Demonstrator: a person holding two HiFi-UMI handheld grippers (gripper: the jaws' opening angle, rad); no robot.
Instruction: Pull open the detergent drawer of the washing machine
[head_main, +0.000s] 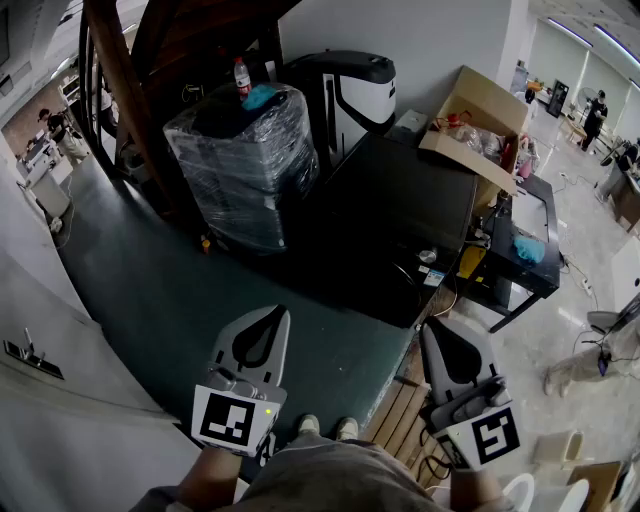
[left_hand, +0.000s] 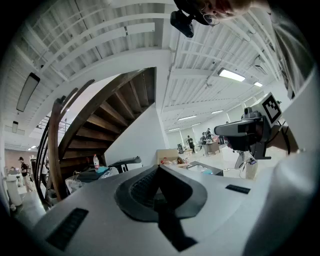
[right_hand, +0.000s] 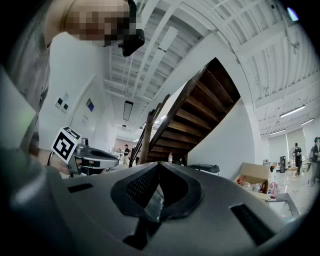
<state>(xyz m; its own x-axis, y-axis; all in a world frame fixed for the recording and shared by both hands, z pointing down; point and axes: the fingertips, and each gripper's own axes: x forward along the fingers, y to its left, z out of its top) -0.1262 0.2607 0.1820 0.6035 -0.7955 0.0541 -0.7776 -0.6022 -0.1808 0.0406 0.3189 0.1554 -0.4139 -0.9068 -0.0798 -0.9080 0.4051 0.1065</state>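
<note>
No washing machine or detergent drawer can be made out in any view. In the head view my left gripper (head_main: 273, 313) is held level over the dark green floor (head_main: 170, 290), with its jaws shut to a point and nothing between them. My right gripper (head_main: 433, 327) is beside it at about the same height, also shut and empty. The left gripper view shows the left gripper (left_hand: 159, 168) aimed at a wooden staircase (left_hand: 100, 125), with the right gripper (left_hand: 245, 131) off to its side. The right gripper view shows the shut right gripper (right_hand: 159, 164) and the left gripper (right_hand: 85, 159).
A plastic-wrapped stack (head_main: 250, 160) stands ahead, beside a black-and-white machine (head_main: 350, 90). A black table (head_main: 400, 210) and an open cardboard box (head_main: 480, 120) are to the right. A white surface (head_main: 60, 400) fills the lower left. Wooden slats (head_main: 400, 410) lie by my feet.
</note>
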